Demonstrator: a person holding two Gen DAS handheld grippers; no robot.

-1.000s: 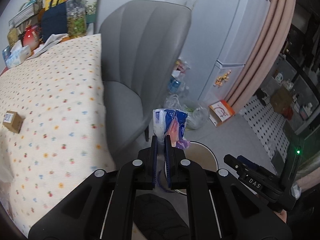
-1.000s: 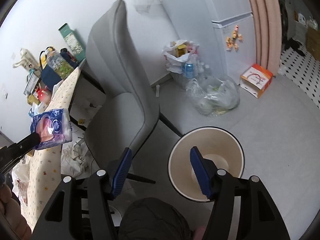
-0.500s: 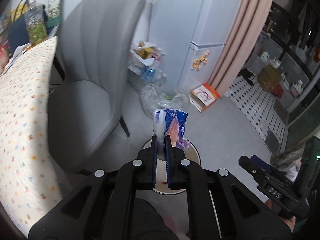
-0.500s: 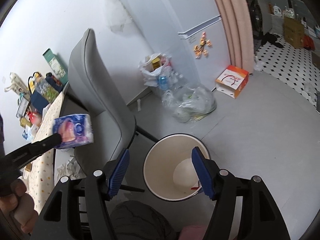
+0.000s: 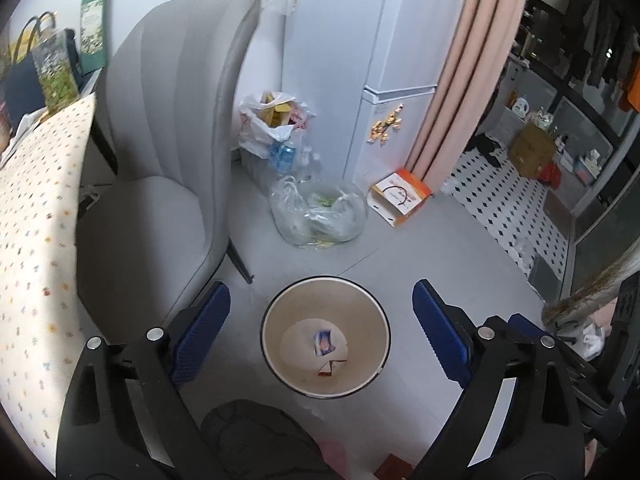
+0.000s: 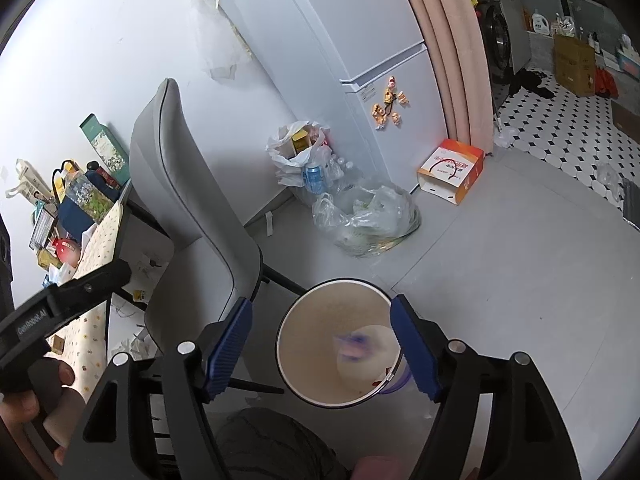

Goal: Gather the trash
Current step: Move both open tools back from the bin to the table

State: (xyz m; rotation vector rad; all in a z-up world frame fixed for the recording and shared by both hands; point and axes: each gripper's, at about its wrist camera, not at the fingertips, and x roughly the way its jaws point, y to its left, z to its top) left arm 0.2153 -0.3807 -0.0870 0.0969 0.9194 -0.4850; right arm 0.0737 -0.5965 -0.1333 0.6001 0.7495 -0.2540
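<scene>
A round cream bin (image 5: 280, 304) stands on the grey floor, right below my left gripper (image 5: 320, 292). Its jaws are opening wide and nothing is between them. A blue and pink tissue packet (image 5: 324, 342) lies on the bin's bottom beside a red and white scrap (image 5: 330, 368). In the right wrist view the same bin (image 6: 340, 283) sits under my right gripper (image 6: 321, 302), whose jaws are opening too and hold nothing. There the packet (image 6: 352, 346) shows as a blur inside the bin. A hand (image 6: 40, 396) holds the left gripper's black finger (image 6: 100, 280) at the left edge.
A grey upholstered chair (image 5: 160, 152) stands close to the bin's left, beside a table with a dotted cloth (image 5: 36, 240). Filled plastic bags (image 5: 316, 216) and an orange box (image 5: 400, 196) lie by the white fridge (image 5: 400, 80). A pink curtain (image 5: 468, 60) hangs beyond.
The left gripper swung from the table to above the bin, then opened and let go of the tissue packet, which dropped into the bin. The right gripper's jaws widened a little.
</scene>
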